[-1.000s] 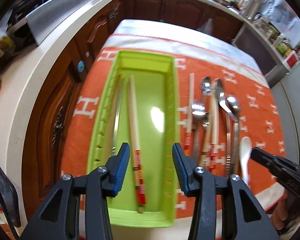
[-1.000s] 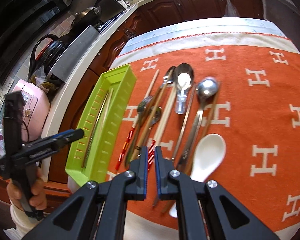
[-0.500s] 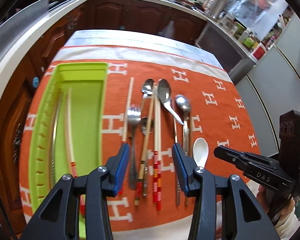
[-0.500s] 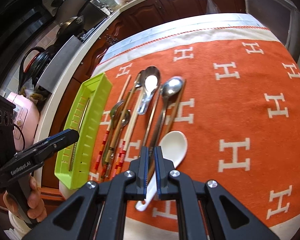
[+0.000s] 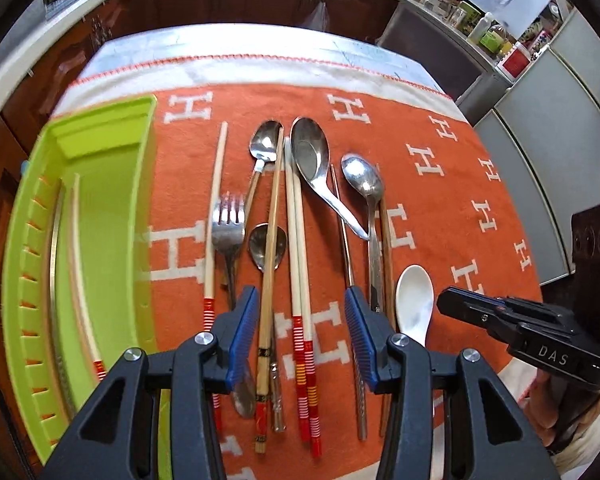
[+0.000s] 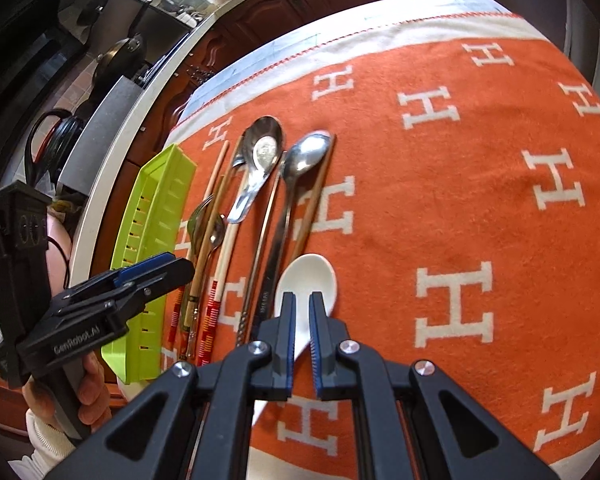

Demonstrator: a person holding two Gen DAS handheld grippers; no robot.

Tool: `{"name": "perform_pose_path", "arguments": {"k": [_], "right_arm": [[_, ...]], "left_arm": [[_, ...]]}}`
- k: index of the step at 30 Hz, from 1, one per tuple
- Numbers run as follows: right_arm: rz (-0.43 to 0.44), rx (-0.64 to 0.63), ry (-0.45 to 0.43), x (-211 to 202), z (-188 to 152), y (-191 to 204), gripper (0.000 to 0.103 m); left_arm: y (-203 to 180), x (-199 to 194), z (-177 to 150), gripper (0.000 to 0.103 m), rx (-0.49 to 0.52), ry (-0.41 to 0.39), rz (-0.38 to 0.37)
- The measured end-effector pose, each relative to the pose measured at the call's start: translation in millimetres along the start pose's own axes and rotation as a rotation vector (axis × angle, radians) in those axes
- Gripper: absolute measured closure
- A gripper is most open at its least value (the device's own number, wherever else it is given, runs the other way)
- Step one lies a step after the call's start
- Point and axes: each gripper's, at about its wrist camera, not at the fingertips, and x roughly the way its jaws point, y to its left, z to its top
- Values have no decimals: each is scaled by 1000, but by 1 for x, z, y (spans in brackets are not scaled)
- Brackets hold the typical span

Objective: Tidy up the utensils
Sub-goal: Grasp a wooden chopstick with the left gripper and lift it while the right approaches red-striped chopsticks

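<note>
Left tool (image 5: 300, 336): released, jaws spread wide above the handle ends of the loose utensils, grasping nothing. Its side reads "GenRobot.AI" in the right wrist view.

Right tool (image 6: 301, 338): jaws nearly together with a narrow gap, poised over the white ceramic spoon (image 6: 310, 280); whether the pads touch the spoon cannot be told. Its casing reads "DAS" in the left wrist view.

Utensils lie in a row on an orange cloth (image 5: 440, 216) patterned with white "H" letters, covering the desk. Observed: a fork (image 5: 228, 232), several metal spoons including a large metal spoon (image 5: 312, 156), and chopsticks with red-banded handles (image 5: 302, 280).

The green tray (image 5: 112, 216) sits just left of the row and holds one red-banded chopstick (image 5: 82, 280) and a metal piece along its left wall.
</note>
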Motion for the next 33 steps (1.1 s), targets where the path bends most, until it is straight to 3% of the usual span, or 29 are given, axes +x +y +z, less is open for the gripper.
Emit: {"name": "perform_pose_path", "arguments": {"k": [3, 6, 17, 33], "right_arm": [[16, 12, -10, -2, 1, -4, 97], [29, 9, -17, -3, 2, -6, 97], [60, -25, -6, 2, 5, -1, 97], [61, -22, 1, 9, 9, 2, 97]], "left_arm": [[2, 9, 4, 76, 0, 26, -27], [4, 18, 7, 83, -10, 43, -13], [9, 7, 9, 83, -26, 17, 28], [12, 31, 5, 86, -29, 53, 52]]}}
